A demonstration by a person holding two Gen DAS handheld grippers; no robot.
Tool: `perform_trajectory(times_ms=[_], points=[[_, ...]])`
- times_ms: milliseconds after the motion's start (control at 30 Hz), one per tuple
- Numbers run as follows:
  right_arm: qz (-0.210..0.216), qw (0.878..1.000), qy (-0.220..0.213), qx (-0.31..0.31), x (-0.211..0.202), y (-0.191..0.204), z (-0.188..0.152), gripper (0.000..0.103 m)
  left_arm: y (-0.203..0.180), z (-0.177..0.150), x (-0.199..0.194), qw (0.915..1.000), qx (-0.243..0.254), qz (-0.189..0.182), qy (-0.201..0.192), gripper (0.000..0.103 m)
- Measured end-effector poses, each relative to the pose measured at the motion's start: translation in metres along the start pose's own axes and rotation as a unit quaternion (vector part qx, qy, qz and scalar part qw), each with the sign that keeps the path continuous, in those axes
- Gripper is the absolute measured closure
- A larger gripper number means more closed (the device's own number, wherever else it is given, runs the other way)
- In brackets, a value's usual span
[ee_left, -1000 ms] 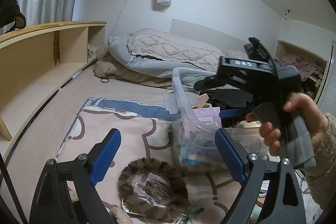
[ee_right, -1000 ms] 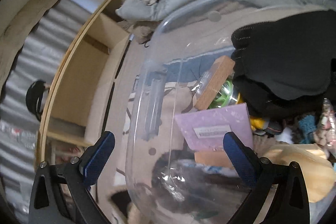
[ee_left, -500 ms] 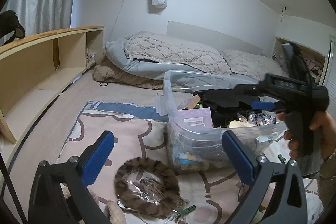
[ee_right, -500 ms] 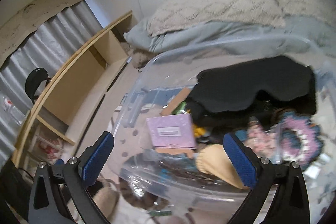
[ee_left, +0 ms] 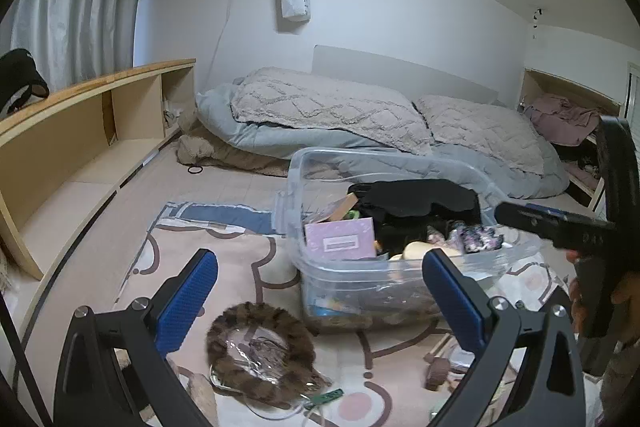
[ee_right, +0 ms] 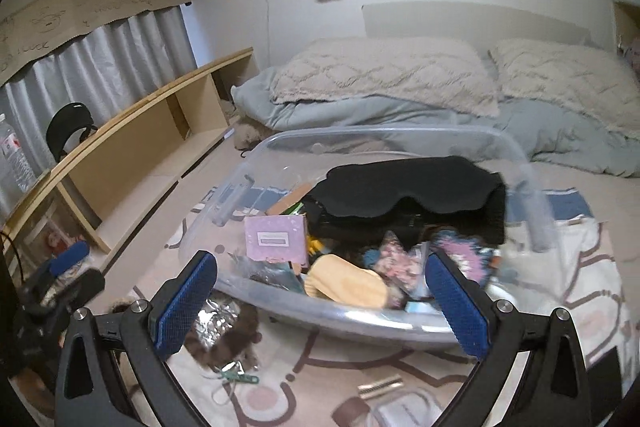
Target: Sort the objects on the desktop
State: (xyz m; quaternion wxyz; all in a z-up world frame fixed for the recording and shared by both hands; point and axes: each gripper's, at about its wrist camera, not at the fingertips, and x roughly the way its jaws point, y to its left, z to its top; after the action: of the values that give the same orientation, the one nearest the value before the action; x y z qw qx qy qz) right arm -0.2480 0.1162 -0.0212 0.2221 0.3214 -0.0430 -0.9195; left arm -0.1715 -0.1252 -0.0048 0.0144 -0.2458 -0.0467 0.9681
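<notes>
A clear plastic bin (ee_left: 320, 279) (ee_right: 248, 179) stands on a patterned mat. It holds a black cloth (ee_left: 416, 199) (ee_right: 408, 187), a lilac box (ee_left: 340, 239) (ee_right: 276, 237), a yellow pouch (ee_right: 344, 285) and several small items. A brown furry hoop in a plastic wrap (ee_left: 260, 351) (ee_right: 228, 331) lies in front of the bin. My left gripper (ee_left: 320, 301) is open and empty above the hoop. My right gripper (ee_right: 320, 303) is open and empty, just before the bin's near wall; its body (ee_left: 580, 231) shows at the right in the left wrist view.
A low wooden shelf (ee_left: 80, 131) runs along the left wall. A bed with grey quilts (ee_left: 360, 119) lies behind the bin. A green clip (ee_right: 240, 377), a gold tube (ee_right: 380, 385) and a wooden piece (ee_left: 436, 373) lie on the mat.
My right gripper has pulled back out of the bin, up and to the right. My left gripper has tilted up and drawn back a little. Both stay open.
</notes>
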Motion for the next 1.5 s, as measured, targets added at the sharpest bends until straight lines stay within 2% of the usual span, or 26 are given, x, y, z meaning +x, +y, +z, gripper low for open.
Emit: perform_trajectory(times_ms=[300, 500, 733, 1067, 1300, 1500], points=[[-0.035, 0.999, -0.032, -0.001, -0.059, -0.017, -0.01, 0.0, -0.038, 0.004, -0.029, 0.9996, 0.027, 0.004, -0.005, 0.0], [-0.069, 0.995, -0.066, -0.015, -0.098, -0.019, -0.021, 0.0, -0.056, 0.003, -0.047, 0.9997, 0.02, 0.01, -0.004, 0.0], [-0.087, 0.992, -0.079, -0.046, -0.128, -0.013, -0.038, 0.0, -0.07, -0.001, -0.071, 0.9995, 0.021, 0.016, -0.016, 0.0], [-0.094, 0.989, -0.09, -0.07, -0.168, -0.008, -0.066, 0.0, -0.091, -0.013, -0.101, 0.9989, 0.038, 0.014, -0.025, 0.0], [-0.092, 0.989, -0.098, -0.064, -0.187, -0.008, -0.078, 0.0, -0.112, -0.025, -0.125, 0.9964, 0.07, 0.012, -0.046, 0.0], [-0.094, 0.988, -0.103, -0.061, -0.199, -0.008, -0.088, 0.0, -0.116, -0.035, -0.138, 0.9961, 0.073, 0.008, -0.049, 0.0]])
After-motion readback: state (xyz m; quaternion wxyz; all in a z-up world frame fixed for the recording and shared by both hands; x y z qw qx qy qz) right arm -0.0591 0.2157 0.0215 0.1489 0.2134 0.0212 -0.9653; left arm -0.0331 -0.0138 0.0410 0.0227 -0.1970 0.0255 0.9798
